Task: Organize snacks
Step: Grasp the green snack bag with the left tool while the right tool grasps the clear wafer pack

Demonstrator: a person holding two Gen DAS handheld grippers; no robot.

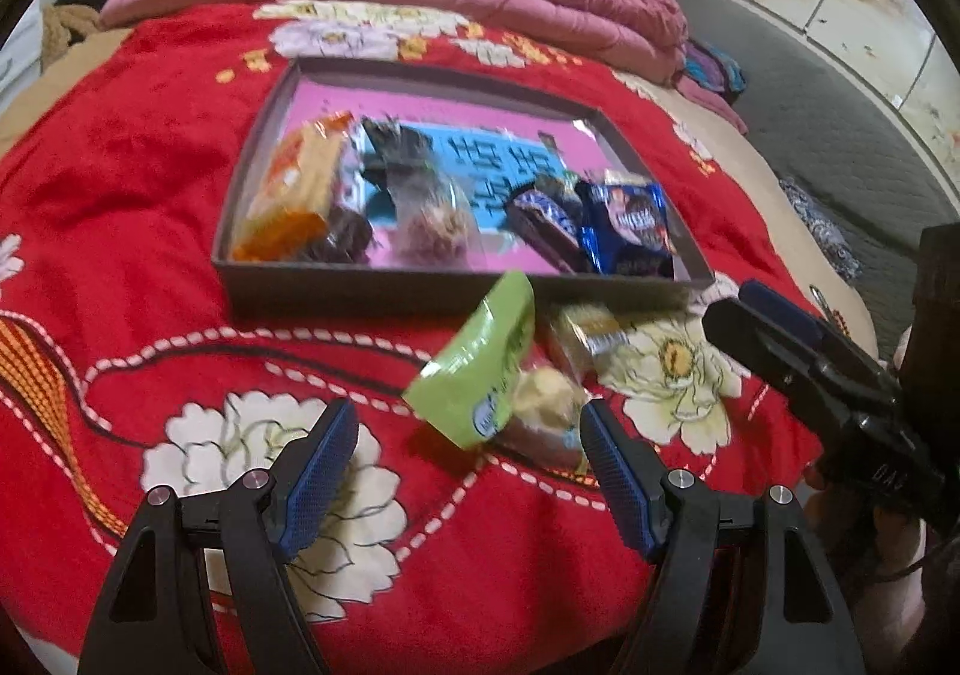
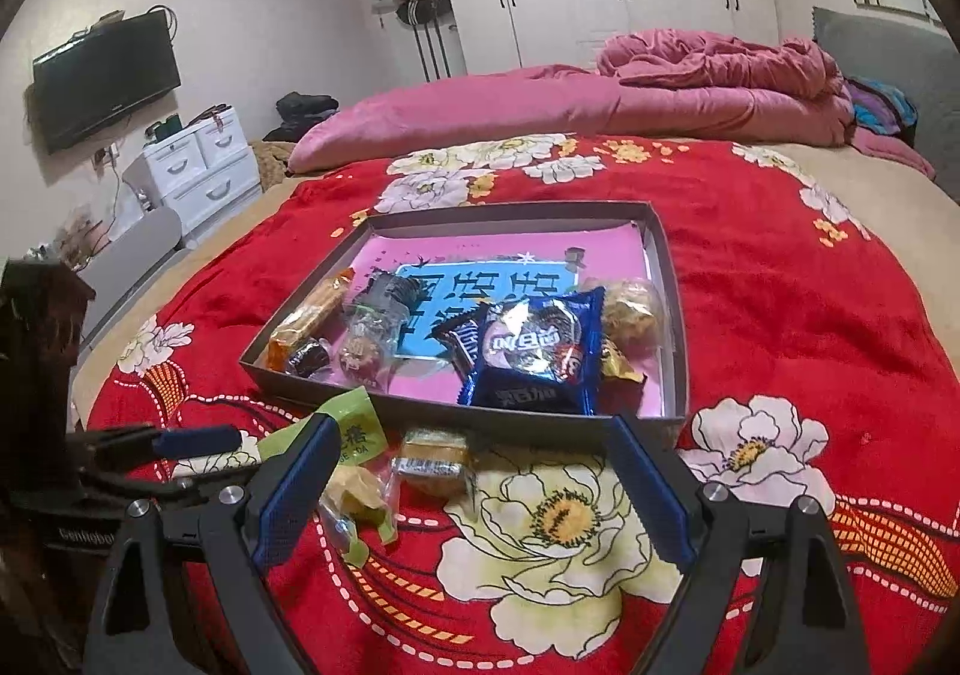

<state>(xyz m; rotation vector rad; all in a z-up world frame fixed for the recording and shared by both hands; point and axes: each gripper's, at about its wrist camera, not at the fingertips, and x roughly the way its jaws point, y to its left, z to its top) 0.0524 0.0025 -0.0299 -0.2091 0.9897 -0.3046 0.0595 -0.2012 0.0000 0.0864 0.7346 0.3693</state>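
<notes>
A shallow dark box [image 1: 456, 298] [image 2: 307, 284] with a pink liner lies on the red flowered bedspread. It holds an orange wafer packet [image 1: 294, 189] [image 2: 312, 315], a blue packet [image 1: 630, 225] [image 2: 534, 351] and other wrapped snacks. In front of the box lie a green packet [image 1: 480, 369] [image 2: 354, 426] with a pale pastry showing through it, and a small yellow-wrapped cake [image 1: 588, 333] [image 2: 432, 462]. My left gripper [image 1: 468, 417] [image 2: 222, 453] is open, fingertips on either side of the green packet's near end, pads apart from it. My right gripper [image 2: 474, 429] [image 1: 744, 303] hangs open over the cake, holding nothing.
A rumpled pink duvet [image 2: 690, 93] lies across the far side of the bed. A grey headboard [image 1: 840, 135] stands to the right. A white drawer unit [image 2: 192, 171] and a wall television [image 2: 102, 75] are off the bed's left side. Bare bedspread surrounds the box.
</notes>
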